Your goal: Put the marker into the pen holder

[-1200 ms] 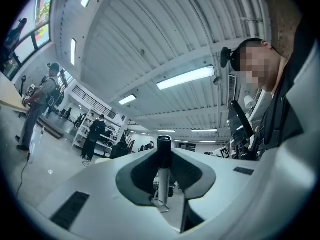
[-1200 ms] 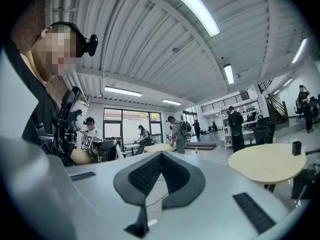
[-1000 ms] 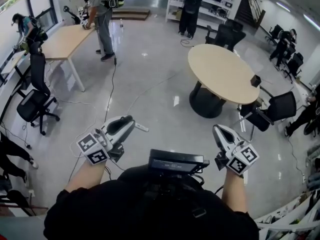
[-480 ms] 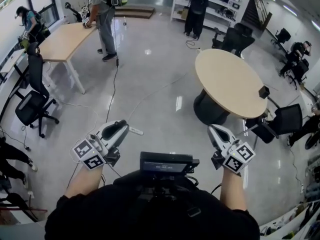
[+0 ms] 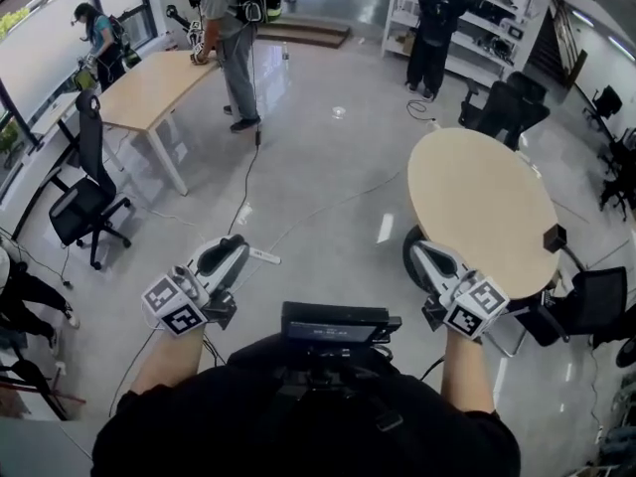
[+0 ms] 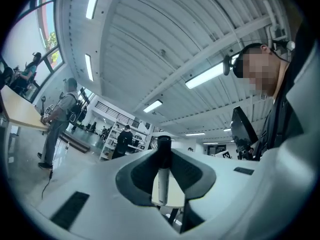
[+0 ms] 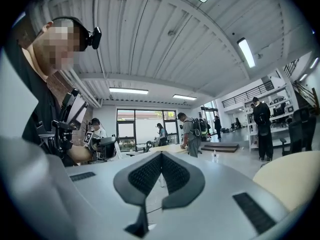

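My left gripper [image 5: 237, 244] is shut on a white marker [image 5: 262, 256], whose end sticks out past the jaws to the right. In the left gripper view the marker [image 6: 162, 176] stands upright between the pads, black cap on top, with the left gripper [image 6: 162, 151] pointing up toward the ceiling. My right gripper [image 5: 422, 252] is shut with nothing in it; its pads meet in the right gripper view [image 7: 161, 157]. Both are held at waist height over the floor. A small black thing [image 5: 554, 238] sits at the round table's right edge, too small to identify.
A round beige table [image 5: 482, 202] stands ahead to the right, with black chairs [image 5: 586, 306] beside it. A rectangular table [image 5: 149, 87] and an office chair [image 5: 84, 202] are at the left. People stand at the back. A cable [image 5: 243, 182] runs across the shiny floor.
The view has swung, so the round table now lies further right and nearer my right gripper. Both grippers keep their pose, and the marker stays in the left one.
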